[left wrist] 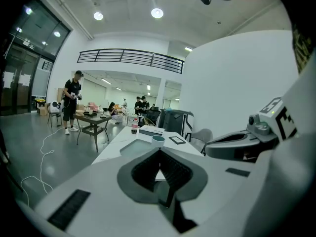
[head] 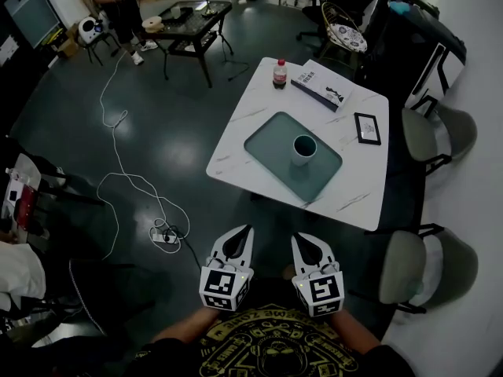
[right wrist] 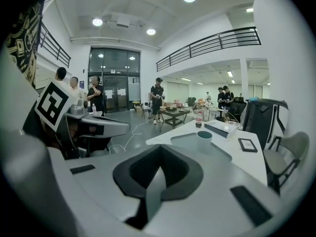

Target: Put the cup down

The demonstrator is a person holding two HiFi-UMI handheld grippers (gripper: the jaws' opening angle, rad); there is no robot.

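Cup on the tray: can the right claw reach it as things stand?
Probably yes, with a forward reach. The right claw is shut, empty and short of the table; the cup stands upright on the tray with nothing between them. It must open first.

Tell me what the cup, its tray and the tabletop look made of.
Cup: smooth white outside, dark inside, likely glazed ceramic. Tray: matte grey-green, rounded corners, probably plastic. Tabletop: white with grey veins, marble or a marble-look laminate.
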